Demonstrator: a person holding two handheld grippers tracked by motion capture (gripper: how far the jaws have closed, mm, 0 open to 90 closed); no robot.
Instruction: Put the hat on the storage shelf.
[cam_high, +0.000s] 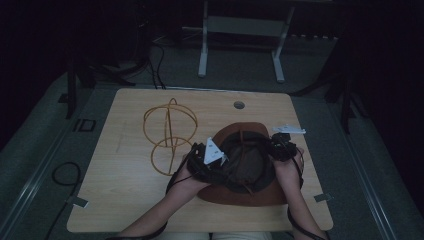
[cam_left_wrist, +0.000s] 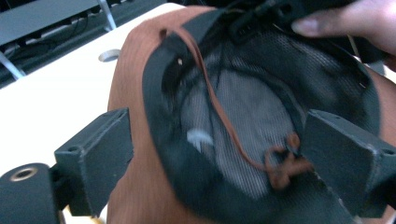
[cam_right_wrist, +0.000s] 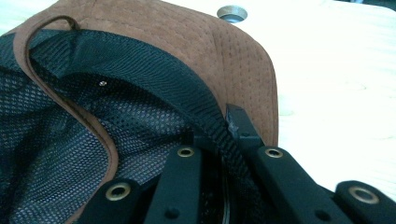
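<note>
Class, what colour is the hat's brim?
Brown; the hat's brim shows best in the right gripper view.

Bare tabletop (cam_high: 125, 200) along the left and near edges gives open passage. Wire hat stand (cam_high: 170, 135) stands just left of the upturned brown hat (cam_high: 250, 195), leaving a narrow gap in which the left gripper (cam_high: 212, 160) sits. Right gripper (cam_high: 280, 145) is clamped on the hat's inner band (cam_right_wrist: 205, 112), blocking that side; far edge is free around the grommet hole (cam_high: 239, 105).
</note>
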